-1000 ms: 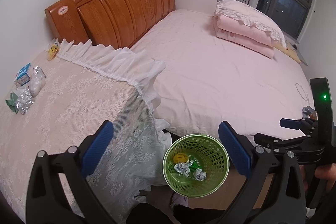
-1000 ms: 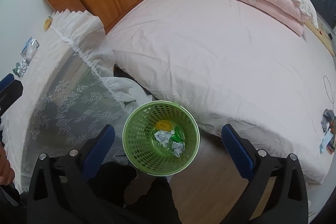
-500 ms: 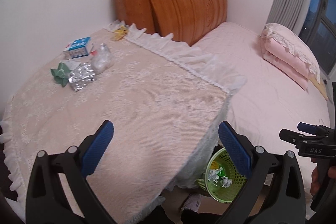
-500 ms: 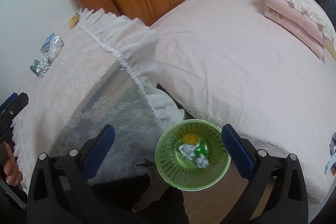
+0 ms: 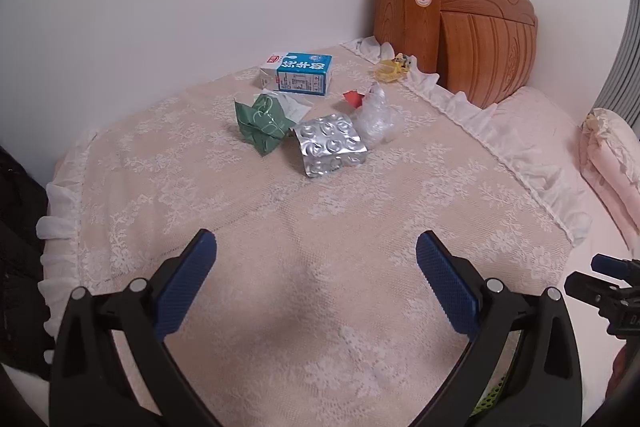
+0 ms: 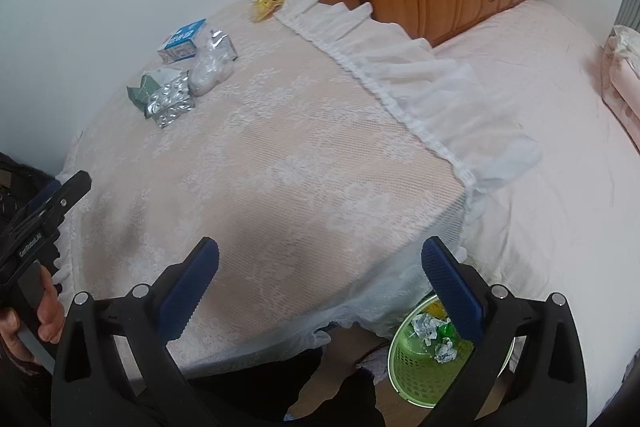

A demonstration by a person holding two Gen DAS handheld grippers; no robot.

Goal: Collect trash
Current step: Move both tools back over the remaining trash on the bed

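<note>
Trash is what the left tool faces: its jaws stand wide with nothing between them, low over the near part of the lace-covered table. The right tool is likewise wide and empty, over the table's near corner, with the green basket on the floor just below it, already holding a few crumpled scraps.

The remaining litter sits in a loose cluster at the far side of the table, near the wall and well apart from both tools. Nearest is a silver blister sheet, bent and lying partly raised; it is probably thin, light and springy, so pinching the lifted edge across its short width looks safest. Touching it to the left is a crumpled green wrapper, soft and easy to squeeze anywhere. To the right is a clear plastic bag, likely slippery and best taken at its bunched top. Behind these lies a blue-and-white milk carton on its side, stiffer; grip across its narrow faces. A small yellow wrapper rests by the headboard.
</note>
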